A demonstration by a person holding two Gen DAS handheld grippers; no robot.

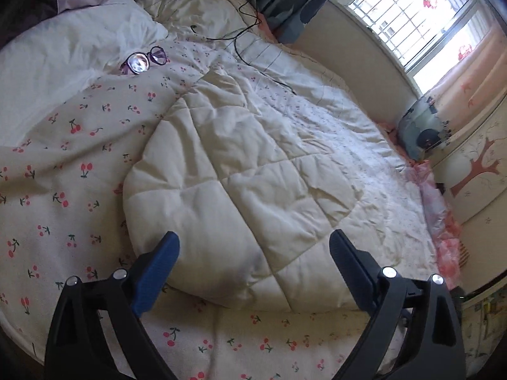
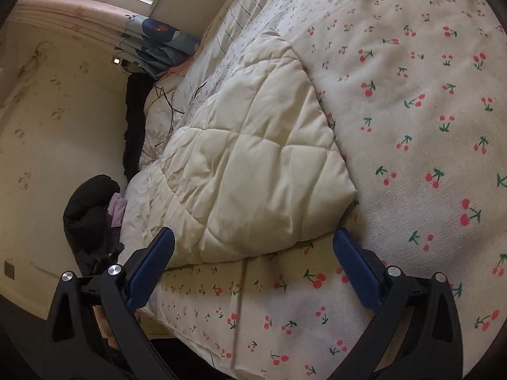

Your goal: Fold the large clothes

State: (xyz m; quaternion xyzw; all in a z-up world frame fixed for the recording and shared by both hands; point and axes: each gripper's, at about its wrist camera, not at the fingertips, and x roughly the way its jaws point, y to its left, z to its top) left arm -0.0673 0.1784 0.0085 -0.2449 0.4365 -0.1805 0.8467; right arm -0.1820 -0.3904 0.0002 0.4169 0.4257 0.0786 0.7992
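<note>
Bed [image 1: 47,253] fills most of both views, covered by a white sheet printed with small red cherries. No boxes, baskets or other containers are visible.

Cream quilted comforter [image 1: 240,196] lies on the bed, folded into a thick pad. In the left wrist view it sits at centre frame, its rounded near corner between the two finger tips. In the right wrist view the comforter [image 2: 253,171] runs from centre toward the upper left, its near edge just beyond the finger tips.

Purple-framed glasses [image 1: 144,60] rest on the bedding at upper left of the left wrist view, beside a white pillow [image 1: 63,44]. A thin black cable [image 1: 244,31] trails across the bed at upper centre. Dark clothes [image 2: 90,209] with a bit of lilac cloth are heaped at the left of the right wrist view, against the wall. Window [image 1: 421,15] with bars at upper right, pink curtain below it.

Left gripper [image 1: 253,247]: fingers [image 1: 155,275] spread wide, blue pads facing in, nothing held; whether the tips brush the comforter cannot be told.

Right gripper [image 2: 253,247]: fingers [image 2: 358,272] spread wide, nothing clamped, tips over the cherry sheet near the comforter's edge.
</note>
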